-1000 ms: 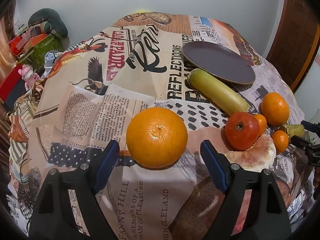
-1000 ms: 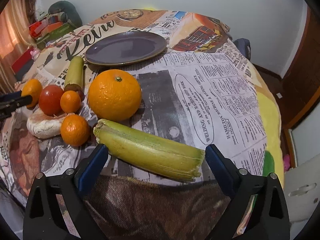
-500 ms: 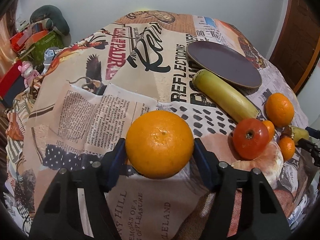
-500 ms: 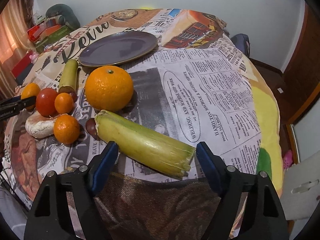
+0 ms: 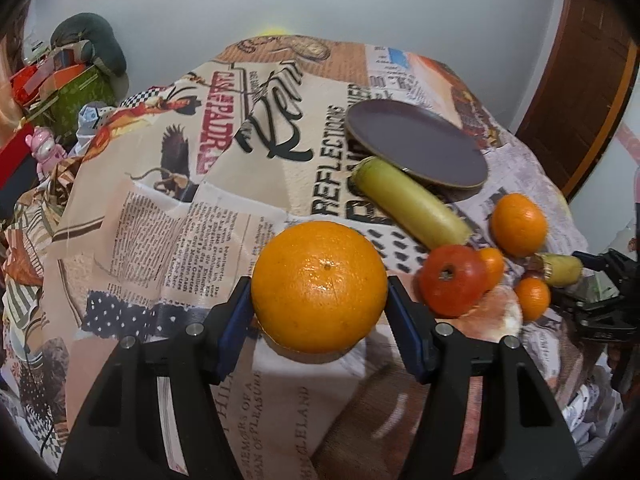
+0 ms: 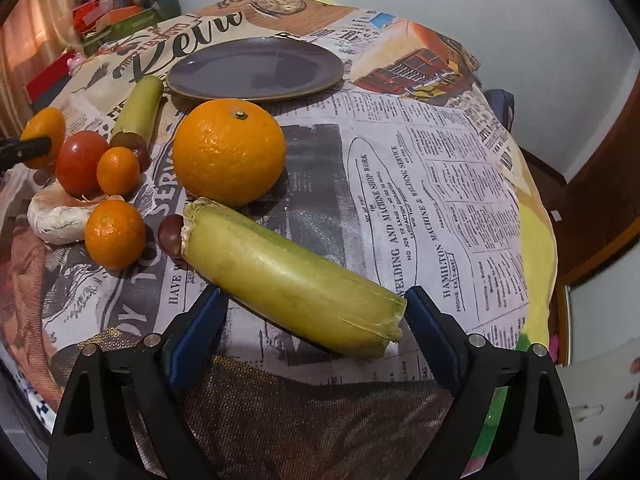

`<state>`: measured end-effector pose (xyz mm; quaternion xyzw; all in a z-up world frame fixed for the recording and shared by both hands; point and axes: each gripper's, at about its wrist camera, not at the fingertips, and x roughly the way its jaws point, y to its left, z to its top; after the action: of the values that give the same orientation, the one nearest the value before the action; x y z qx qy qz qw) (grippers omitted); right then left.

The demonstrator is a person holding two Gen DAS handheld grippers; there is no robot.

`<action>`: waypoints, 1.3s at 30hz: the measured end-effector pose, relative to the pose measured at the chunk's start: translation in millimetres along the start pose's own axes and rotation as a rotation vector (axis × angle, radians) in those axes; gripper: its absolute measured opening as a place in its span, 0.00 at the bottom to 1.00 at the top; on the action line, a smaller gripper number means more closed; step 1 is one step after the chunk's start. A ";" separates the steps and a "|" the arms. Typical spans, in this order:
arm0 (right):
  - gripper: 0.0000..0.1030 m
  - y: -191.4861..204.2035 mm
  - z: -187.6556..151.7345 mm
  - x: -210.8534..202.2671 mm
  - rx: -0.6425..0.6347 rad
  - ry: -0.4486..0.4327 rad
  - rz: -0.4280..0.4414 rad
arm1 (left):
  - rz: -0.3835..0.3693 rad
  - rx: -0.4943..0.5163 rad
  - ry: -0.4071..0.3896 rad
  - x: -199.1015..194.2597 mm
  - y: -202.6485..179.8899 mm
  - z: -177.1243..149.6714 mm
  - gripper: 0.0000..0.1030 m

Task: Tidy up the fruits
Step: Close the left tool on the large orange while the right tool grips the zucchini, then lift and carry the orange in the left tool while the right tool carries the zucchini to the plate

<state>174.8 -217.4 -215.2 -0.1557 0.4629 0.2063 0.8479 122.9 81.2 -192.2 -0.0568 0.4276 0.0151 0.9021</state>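
My left gripper (image 5: 320, 316) is shut on a big orange (image 5: 319, 286) and holds it just above the cloth. A purple plate (image 5: 416, 148) lies beyond, with a yellow-green banana piece (image 5: 408, 204) beside it. My right gripper (image 6: 314, 320) has closed on another yellow-green banana piece (image 6: 288, 276), its blue pads touching both ends. A second big orange (image 6: 228, 150) sits behind it, before the plate (image 6: 256, 68). A tomato (image 6: 80, 162), small tangerines (image 6: 116, 234) and a pale peeled segment (image 6: 60, 220) lie at the left.
A newspaper-print cloth (image 6: 440, 200) covers the round table, which drops off at the right. Boxes and toys (image 5: 60, 92) are stacked at the far left. A brown door (image 5: 580, 92) stands at the right. The right gripper shows in the left wrist view (image 5: 600, 304).
My left gripper closed on the big orange and lifted it slightly. My right gripper narrowed around the banana piece and moved closer to it.
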 end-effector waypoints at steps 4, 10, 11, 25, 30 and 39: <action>0.60 -8.1 -7.2 -5.5 0.020 -0.002 -0.017 | -0.018 0.006 -0.023 -12.3 -7.2 2.2 0.62; 0.37 -26.9 -19.5 -15.0 0.120 0.024 -0.011 | -0.043 0.015 -0.055 -26.3 -18.4 6.8 0.62; 0.36 -28.2 -21.2 -16.9 0.132 0.027 0.009 | -0.047 0.017 -0.060 -28.2 -20.0 7.5 0.62; 0.41 -20.8 12.5 0.8 0.094 -0.012 0.064 | -0.066 0.062 -0.098 -37.8 -43.1 22.5 0.62; 0.40 -21.3 19.3 14.3 0.114 0.011 0.079 | -0.074 0.078 -0.105 -36.3 -50.7 28.0 0.62; 0.35 -34.0 15.5 -8.9 0.209 -0.039 0.074 | -0.085 0.083 -0.126 -32.3 -56.0 46.2 0.62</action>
<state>198.5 -241.6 -197.1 -0.0453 0.4708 0.1911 0.8601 142.2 31.6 -133.2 -0.0365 0.3672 -0.0371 0.9287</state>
